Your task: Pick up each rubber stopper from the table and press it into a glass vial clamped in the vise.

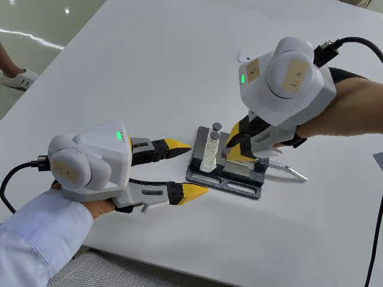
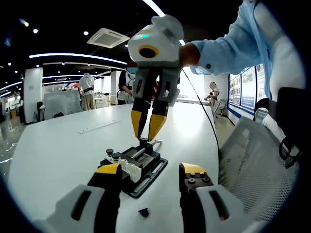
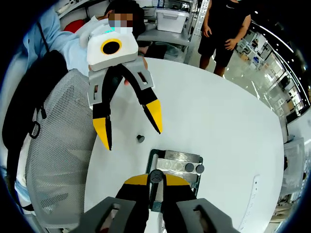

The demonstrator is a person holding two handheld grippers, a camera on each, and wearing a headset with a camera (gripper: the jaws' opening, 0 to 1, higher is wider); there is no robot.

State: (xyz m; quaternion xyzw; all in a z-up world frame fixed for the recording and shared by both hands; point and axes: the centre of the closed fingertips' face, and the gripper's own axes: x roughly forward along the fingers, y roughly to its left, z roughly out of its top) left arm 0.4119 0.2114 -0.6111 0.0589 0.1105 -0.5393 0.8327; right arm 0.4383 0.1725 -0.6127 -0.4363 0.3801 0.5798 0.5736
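Observation:
A dark vise [image 1: 239, 185] [image 2: 150, 167] [image 3: 154, 158] stands on the white table and clamps a row of glass vials [image 1: 209, 156] [image 3: 168, 166]. Two of them carry dark stoppers [image 1: 216, 127] [image 3: 193, 168] [image 2: 112, 153]. My right gripper [image 1: 234, 149] [image 2: 147, 131] [image 3: 155, 180] hangs right over the vise, shut on a rubber stopper [image 3: 156, 176] [image 2: 143, 141] just above the clamped row. My left gripper [image 1: 185, 167] [image 2: 151, 170] [image 3: 129, 127] is open, left of the vise, nothing between its jaws. One loose stopper [image 2: 143, 211] [image 3: 140, 138] lies on the table between the left gripper and the vise.
The vise's screw handle [image 1: 287, 169] sticks out to the right. A mesh chair [image 3: 53, 160] stands at the table's near edge. A thin strip [image 2: 99, 126] lies farther out on the table. People stand in the background [image 3: 228, 29].

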